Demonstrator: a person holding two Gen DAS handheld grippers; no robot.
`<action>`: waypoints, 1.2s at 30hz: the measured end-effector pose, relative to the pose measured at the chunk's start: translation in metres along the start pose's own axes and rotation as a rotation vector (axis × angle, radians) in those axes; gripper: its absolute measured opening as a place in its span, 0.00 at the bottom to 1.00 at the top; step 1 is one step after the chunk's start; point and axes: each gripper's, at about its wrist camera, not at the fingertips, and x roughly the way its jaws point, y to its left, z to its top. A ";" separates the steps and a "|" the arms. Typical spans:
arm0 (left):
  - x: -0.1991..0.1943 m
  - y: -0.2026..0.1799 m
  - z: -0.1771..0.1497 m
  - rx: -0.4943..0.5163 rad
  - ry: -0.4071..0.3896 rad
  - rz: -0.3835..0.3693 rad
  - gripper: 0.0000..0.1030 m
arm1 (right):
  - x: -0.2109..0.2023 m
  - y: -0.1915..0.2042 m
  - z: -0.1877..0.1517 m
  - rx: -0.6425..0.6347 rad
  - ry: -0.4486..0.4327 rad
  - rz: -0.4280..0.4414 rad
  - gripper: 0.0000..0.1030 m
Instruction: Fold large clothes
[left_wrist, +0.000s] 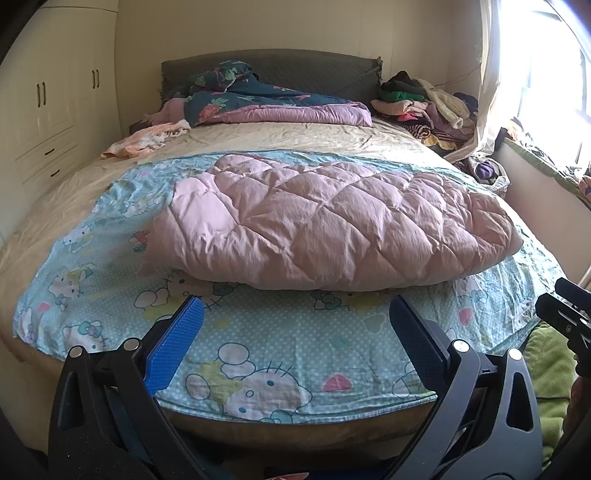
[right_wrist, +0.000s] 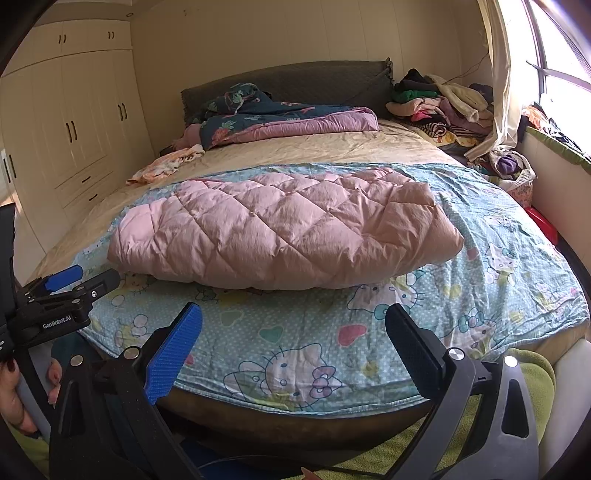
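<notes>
A pink quilted puffer coat (left_wrist: 325, 221) lies across the bed, already folded into a long padded bundle, its diamond stitching facing up. It rests on a light blue cartoon-cat sheet (left_wrist: 280, 354) spread over the near half of the bed, which has a beige cover (left_wrist: 280, 134) farther back. Both of my tools hang at the foot of the bed, short of the coat and touching nothing. The left tool (left_wrist: 295, 339) has its blue-padded fingers wide apart; the right tool (right_wrist: 295, 343) is equally spread, and empty. In the right wrist view, a hand (right_wrist: 14, 398) grips the left tool's handle at the left edge. Farther off, a dark floral duvet (left_wrist: 258, 96) is bunched by the headboard, and a heap of clothes (left_wrist: 432, 107) sits in the far right corner beside the curtain. I judge this coat's fold to be nearly or fully done. The next move would call for either halving the bundle once more or reaching for another garment.
</notes>
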 end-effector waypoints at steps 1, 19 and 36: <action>0.000 0.000 0.001 0.000 -0.001 0.001 0.91 | 0.000 0.000 0.000 -0.001 0.000 0.000 0.96; -0.001 0.001 0.002 -0.001 -0.003 0.002 0.91 | -0.002 0.002 0.001 0.003 -0.003 -0.002 0.96; -0.003 0.002 0.004 -0.001 -0.010 0.006 0.91 | 0.000 0.003 0.001 0.001 0.001 -0.002 0.96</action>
